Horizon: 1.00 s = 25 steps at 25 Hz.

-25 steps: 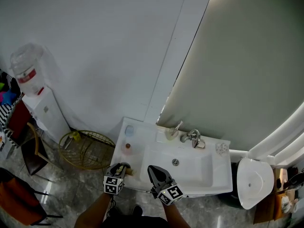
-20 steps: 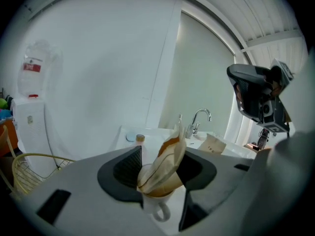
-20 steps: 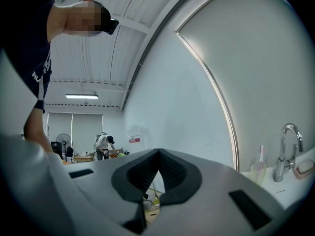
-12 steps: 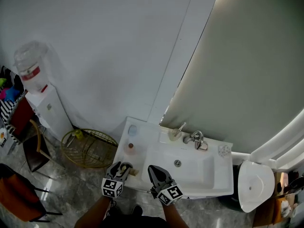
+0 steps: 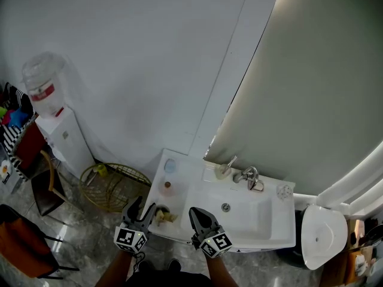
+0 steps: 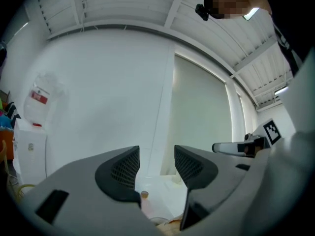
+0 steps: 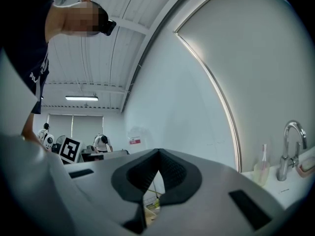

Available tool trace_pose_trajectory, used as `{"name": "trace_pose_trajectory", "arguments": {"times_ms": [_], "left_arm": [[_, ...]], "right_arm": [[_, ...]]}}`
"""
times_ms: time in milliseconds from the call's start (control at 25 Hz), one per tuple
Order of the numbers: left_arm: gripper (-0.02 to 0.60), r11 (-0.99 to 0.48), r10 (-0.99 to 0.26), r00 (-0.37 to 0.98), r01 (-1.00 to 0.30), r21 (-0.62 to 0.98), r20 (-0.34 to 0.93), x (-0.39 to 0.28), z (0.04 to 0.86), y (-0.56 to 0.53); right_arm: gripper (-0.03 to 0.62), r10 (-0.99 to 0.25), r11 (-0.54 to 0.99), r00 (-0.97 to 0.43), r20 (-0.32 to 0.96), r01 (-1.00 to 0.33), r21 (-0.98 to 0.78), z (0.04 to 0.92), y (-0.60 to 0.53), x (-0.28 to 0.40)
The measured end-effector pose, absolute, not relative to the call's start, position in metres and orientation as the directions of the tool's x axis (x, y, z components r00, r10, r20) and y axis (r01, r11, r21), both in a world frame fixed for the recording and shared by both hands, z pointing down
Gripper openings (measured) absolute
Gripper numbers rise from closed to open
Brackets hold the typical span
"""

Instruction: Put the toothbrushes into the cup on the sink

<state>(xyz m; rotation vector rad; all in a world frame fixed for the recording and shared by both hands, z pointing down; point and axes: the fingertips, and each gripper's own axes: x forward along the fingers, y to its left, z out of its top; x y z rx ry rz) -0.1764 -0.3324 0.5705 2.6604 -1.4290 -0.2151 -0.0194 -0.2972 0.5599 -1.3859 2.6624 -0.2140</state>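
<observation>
On the front left corner of the white sink (image 5: 239,220) lies a small tan thing (image 5: 164,216), too small to make out; it may be the cup with toothbrushes. A pinkish cup (image 5: 167,186) and a blue item (image 5: 170,166) stand further back on the same ledge. My left gripper (image 5: 142,205) hovers just left of the tan thing, apart from it. Its jaws have just been opening and stand wide with nothing between them (image 6: 156,166). A pinkish, brown-topped container (image 6: 144,196) shows low beyond them. My right gripper (image 5: 193,212) is shut and empty (image 7: 158,160) at the sink's front edge.
A faucet (image 5: 248,176) and a soap dish (image 5: 224,170) sit at the back of the sink. A toilet (image 5: 323,238) stands to the right. A wire basket (image 5: 114,187), a water dispenser (image 5: 48,124) and chairs (image 5: 36,190) are to the left. A white wall rises behind.
The left gripper has let go at the sink's front left corner, spread its jaws and drawn back from the tan thing, which stays there. The right gripper has kept still.
</observation>
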Motion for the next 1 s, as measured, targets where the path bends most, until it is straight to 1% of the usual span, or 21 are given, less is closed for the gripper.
{"name": "trace_pose_trajectory", "arguments": {"times_ms": [120, 280, 560, 640, 720, 760, 800, 1000], "left_arm": [[0.222, -0.542, -0.84, 0.532, -0.829, 0.138, -0.106, -0.188, 0.553, -0.325], [0.222, -0.529, -0.848, 0.516, -0.837, 0.142, -0.119, -0.2, 0.545, -0.318], [0.22, -0.51, -0.859, 0.496, -0.851, 0.122, -0.131, -0.212, 0.539, -0.307], [0.197, -0.505, -0.862, 0.49, -0.854, 0.124, -0.132, -0.214, 0.539, -0.304], [0.136, -0.493, -0.868, 0.477, -0.86, 0.13, -0.138, -0.218, 0.538, -0.302], [0.087, -0.487, -0.872, 0.47, -0.863, 0.133, -0.141, -0.22, 0.538, -0.301], [0.064, -0.482, -0.874, 0.465, -0.866, 0.134, -0.141, -0.222, 0.538, -0.301], [0.039, -0.484, -0.873, 0.469, -0.868, 0.113, -0.137, -0.22, 0.538, -0.295]], "right_arm": [[0.028, -0.822, 0.566, -0.566, -0.061, -0.8, -0.2, 0.558, -0.298, -0.018], [0.028, -0.821, 0.568, -0.566, -0.07, -0.798, -0.201, 0.555, -0.298, -0.019], [0.028, -0.811, 0.582, -0.582, -0.049, -0.796, -0.165, 0.556, -0.297, -0.026], [0.028, -0.809, 0.586, -0.586, -0.052, -0.794, -0.164, 0.556, -0.296, -0.027], [0.028, -0.808, 0.586, -0.587, -0.049, -0.793, -0.164, 0.556, -0.295, -0.028], [0.028, -0.808, 0.587, -0.588, -0.048, -0.793, -0.163, 0.556, -0.295, -0.028], [0.028, -0.807, 0.587, -0.588, -0.047, -0.793, -0.163, 0.555, -0.296, -0.029], [0.028, -0.809, 0.585, -0.585, -0.049, -0.794, -0.166, 0.553, -0.296, -0.029]]}}
